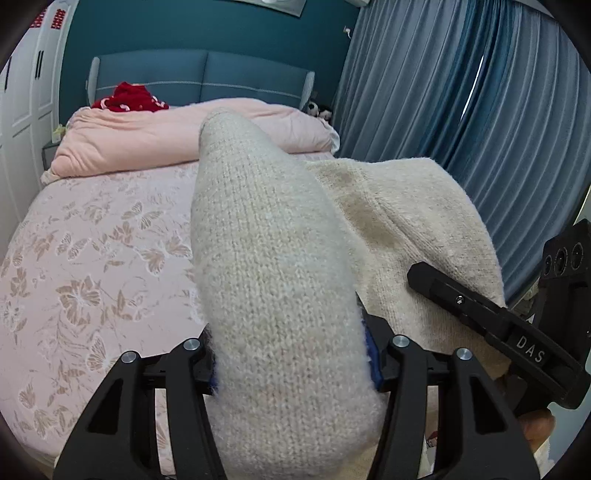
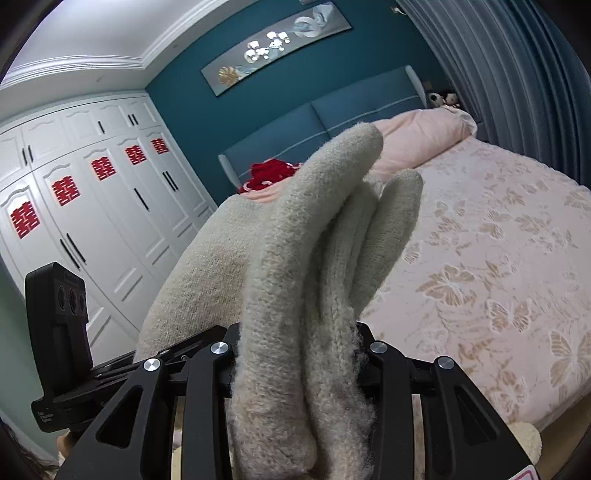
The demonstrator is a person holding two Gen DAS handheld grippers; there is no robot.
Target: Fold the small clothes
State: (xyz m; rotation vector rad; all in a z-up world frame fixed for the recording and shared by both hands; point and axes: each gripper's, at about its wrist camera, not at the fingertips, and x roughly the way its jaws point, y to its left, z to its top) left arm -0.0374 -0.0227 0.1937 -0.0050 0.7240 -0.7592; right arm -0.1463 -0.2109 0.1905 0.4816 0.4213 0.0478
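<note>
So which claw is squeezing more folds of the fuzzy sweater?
The right claw: several bunched layers of cream sweater sit in it; the left claw holds one smooth fold.

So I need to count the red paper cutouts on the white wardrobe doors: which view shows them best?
The right wrist view: five red paper cutouts face the camera along the white wardrobe doors. The left wrist view catches only two cutouts at its top-left edge.

A cream knitted garment [image 1: 273,266] of fuzzy wool is held up, bunched into a thick roll that is clamped between the left gripper [image 1: 291,354] jaws. Another part (folded into several layers) is pinched in the right gripper [image 2: 299,354], and the span between is draped loosely.
</note>
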